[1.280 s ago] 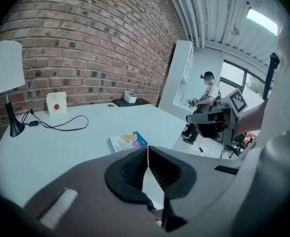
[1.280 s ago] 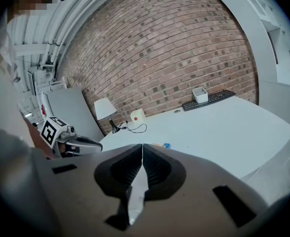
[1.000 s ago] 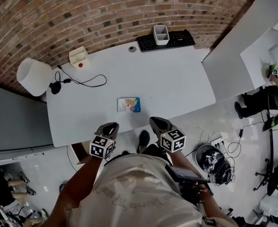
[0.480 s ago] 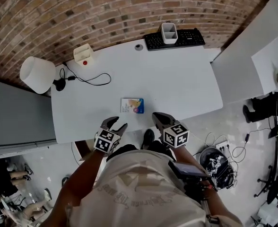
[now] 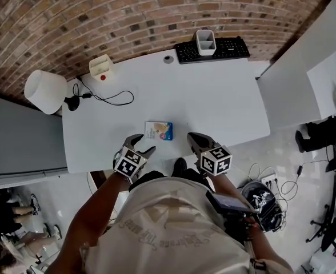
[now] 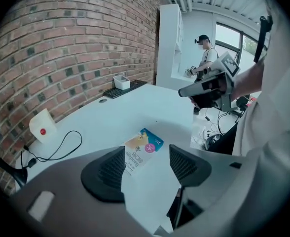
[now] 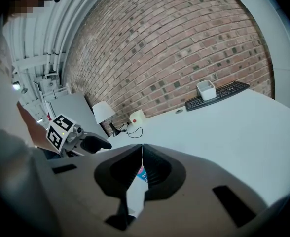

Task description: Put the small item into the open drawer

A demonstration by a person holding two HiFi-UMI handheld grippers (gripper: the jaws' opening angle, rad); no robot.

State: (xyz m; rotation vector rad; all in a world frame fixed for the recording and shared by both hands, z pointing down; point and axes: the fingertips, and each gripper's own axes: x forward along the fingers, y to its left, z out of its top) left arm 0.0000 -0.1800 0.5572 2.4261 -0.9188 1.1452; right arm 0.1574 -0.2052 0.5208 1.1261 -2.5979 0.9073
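Observation:
The small item is a flat orange-white-and-blue packet lying near the front edge of the white table. My left gripper hovers just short of it at the table's edge. Its jaws have just been opening and stand open and empty. In the left gripper view the packet shows on the table beyond the gap of that gripper. My right gripper is to the packet's right, shut and empty. In the right gripper view a sliver of the packet shows behind that gripper. I see no drawer clearly.
At the table's far side stand a keyboard and a white cup. A white lamp, a black cable and a cream box with a red button are at the left. A bin of cables sits on the floor.
Both grippers have moved forward toward the table edge and the packet. The left gripper's jaws, shut a second ago, have spread apart. The right gripper stays shut.

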